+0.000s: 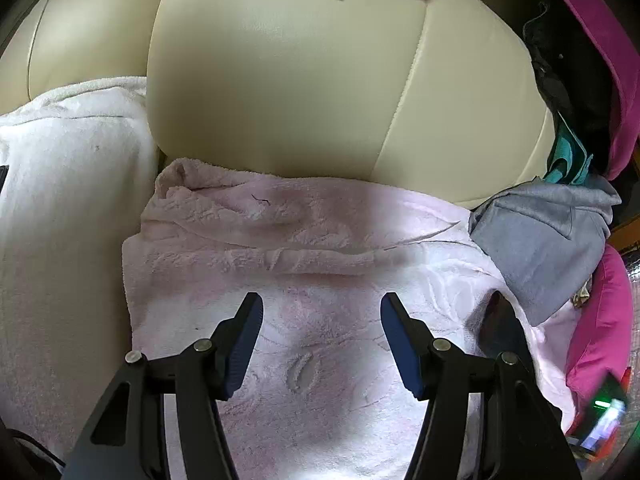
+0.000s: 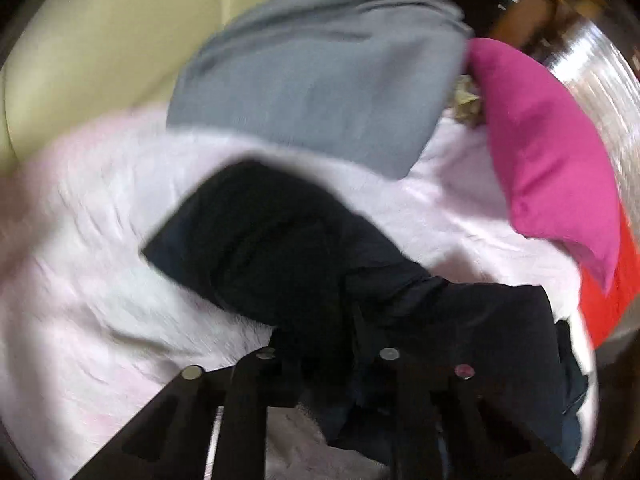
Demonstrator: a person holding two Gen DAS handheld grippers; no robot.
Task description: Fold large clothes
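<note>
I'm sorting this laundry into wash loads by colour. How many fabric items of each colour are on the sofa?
Pale pink: 1, the fleece under the open left gripper
White: 1, fleece
Grey: 1, garment
Black: 1, garment that the right gripper seems to hold, fingertips hidden
Magenta: 2, cushions
Teal: 1, cloth
Total: 7

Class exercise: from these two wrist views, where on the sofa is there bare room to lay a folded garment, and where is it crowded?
Free: the middle of the pink fleece under the open left gripper, between the white blanket and grey garment. Crowded: the right side, where grey garment, magenta cushion and black garment pile up.
</note>
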